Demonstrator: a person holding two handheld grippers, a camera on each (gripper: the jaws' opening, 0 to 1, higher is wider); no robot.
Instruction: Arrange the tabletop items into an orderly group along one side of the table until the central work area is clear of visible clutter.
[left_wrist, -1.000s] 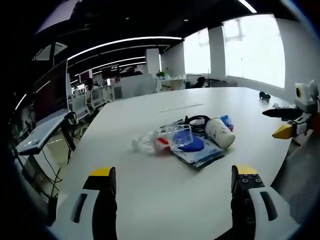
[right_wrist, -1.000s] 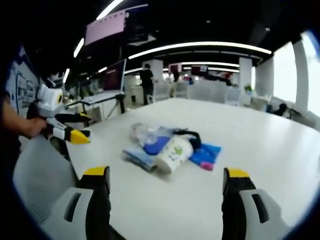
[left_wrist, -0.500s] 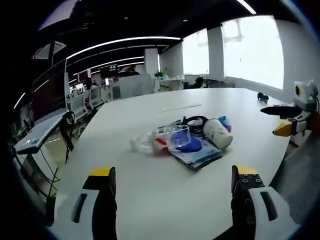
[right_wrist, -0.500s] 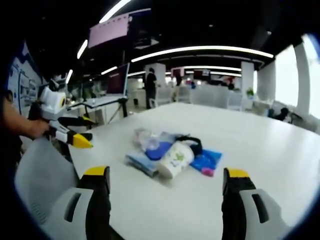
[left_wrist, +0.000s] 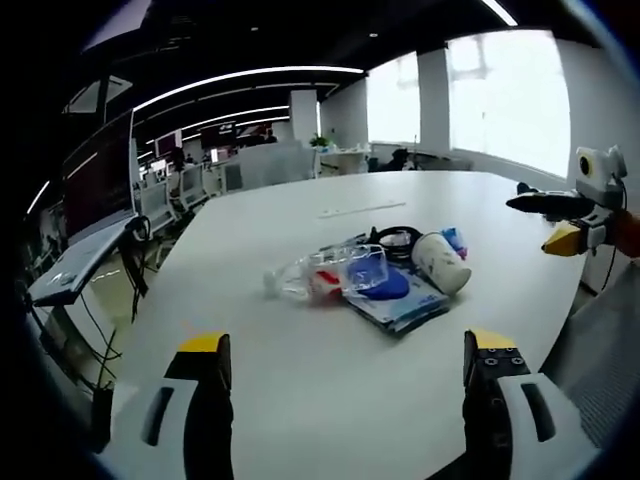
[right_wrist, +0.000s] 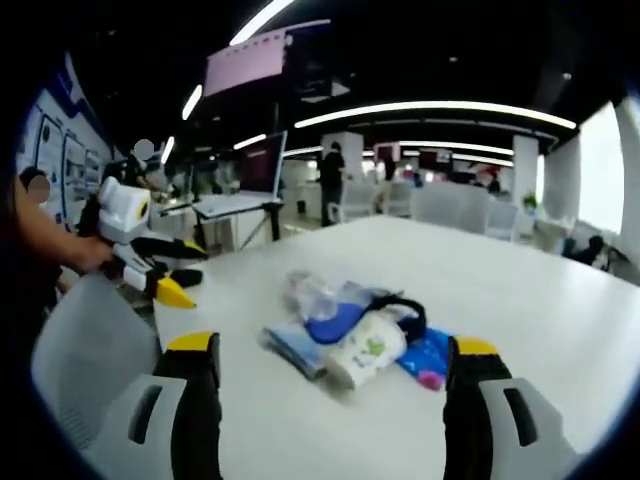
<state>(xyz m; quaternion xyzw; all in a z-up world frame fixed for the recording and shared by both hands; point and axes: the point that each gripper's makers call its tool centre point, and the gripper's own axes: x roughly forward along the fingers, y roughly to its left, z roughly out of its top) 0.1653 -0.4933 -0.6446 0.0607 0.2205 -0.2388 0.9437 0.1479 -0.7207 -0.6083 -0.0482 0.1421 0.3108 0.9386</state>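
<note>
Clutter (left_wrist: 375, 280) sits untouched at the frame's centre on the counter (left_wrist: 300, 400); both cameras have tilted slightly, left gripper (left_wrist: 345, 400) and right gripper (right_wrist: 335, 400) wide, empty, sorting unstarted.

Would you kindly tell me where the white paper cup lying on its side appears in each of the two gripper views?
Left gripper view: the white paper cup lies right of centre, at the right end of the pile, mouth facing the camera.
Right gripper view: the cup lies at centre, at the near edge of the pile, printed side showing.
Shared landmark: the black coiled cable lies just behind the cup.
</note>
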